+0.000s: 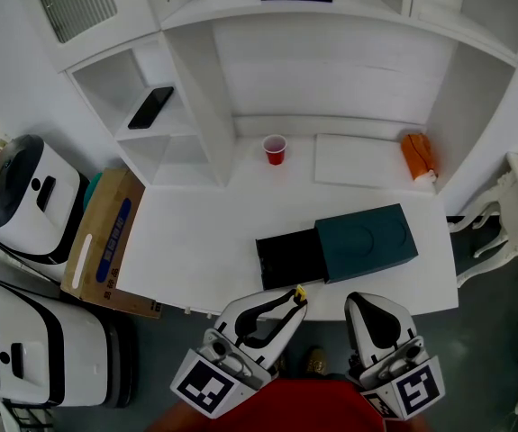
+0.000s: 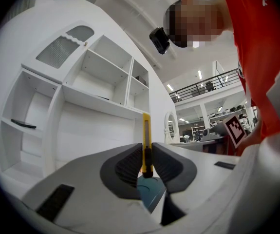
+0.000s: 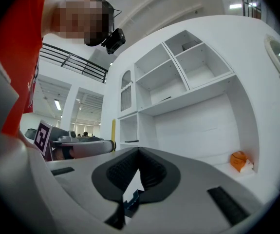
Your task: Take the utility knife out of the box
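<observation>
- Holding anything, the left gripper [image 2: 146, 165]?
- Yes. Its jaws are clamped on the yellow utility knife [image 2: 145, 140], which stands upright between them with its top end poking well above the pads.
- So where is the knife relative to the box?
- Outside it. The teal box [image 1: 367, 239] lies on the white table [image 1: 195, 241] with its black drawer [image 1: 286, 257] slid out to the left. The knife is at the table's near edge, just in front of that drawer.
- And the right gripper [image 3: 139, 152]?
- Its jaws are pressed together with nothing between them. It sits beside the left gripper at the table's front edge, near the box
</observation>
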The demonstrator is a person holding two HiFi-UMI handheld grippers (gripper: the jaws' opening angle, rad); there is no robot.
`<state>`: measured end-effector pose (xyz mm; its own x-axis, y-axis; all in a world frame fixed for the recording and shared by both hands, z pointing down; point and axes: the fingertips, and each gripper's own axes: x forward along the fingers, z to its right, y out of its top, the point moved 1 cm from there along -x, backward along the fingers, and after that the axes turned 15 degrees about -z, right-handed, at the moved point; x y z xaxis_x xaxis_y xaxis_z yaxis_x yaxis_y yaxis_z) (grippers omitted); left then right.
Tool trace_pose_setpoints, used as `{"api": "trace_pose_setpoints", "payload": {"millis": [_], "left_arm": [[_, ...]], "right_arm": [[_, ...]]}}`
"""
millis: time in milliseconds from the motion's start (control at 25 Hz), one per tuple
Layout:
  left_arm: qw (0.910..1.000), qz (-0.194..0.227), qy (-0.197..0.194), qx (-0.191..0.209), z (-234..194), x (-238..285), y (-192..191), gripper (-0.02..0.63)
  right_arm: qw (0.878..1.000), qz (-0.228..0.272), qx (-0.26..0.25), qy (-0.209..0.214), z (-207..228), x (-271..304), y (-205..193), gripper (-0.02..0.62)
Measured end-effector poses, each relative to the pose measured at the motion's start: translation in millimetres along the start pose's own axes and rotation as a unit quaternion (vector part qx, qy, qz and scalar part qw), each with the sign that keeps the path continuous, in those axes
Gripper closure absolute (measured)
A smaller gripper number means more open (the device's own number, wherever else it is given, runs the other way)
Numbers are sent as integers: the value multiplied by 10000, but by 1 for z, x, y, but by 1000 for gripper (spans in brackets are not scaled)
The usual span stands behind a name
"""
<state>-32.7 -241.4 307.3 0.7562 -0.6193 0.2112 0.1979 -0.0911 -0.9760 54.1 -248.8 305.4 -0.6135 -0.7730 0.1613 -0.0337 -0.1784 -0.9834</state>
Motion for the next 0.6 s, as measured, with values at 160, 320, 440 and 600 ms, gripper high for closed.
{"api": "trace_pose_setpoints", "payload": {"millis": [160,320,440,600], "left_arm": [[10000,-11,-10,20,0,0,0,525],[10000,-4,-22,8,0,0,1,525],[10000,5,-21,26,0,0,1,525],[10000,18,-24,43,0,-1,2,525]], "right_arm": [[10000,-6,-9,-8,0,0,0,594],[10000,-11,-17,-12,-1,-1,0,594],[10000,-10,-33,-7,-2,-1,0,594],[10000,-7,-40,-7,-3,-2,0,594]]}}
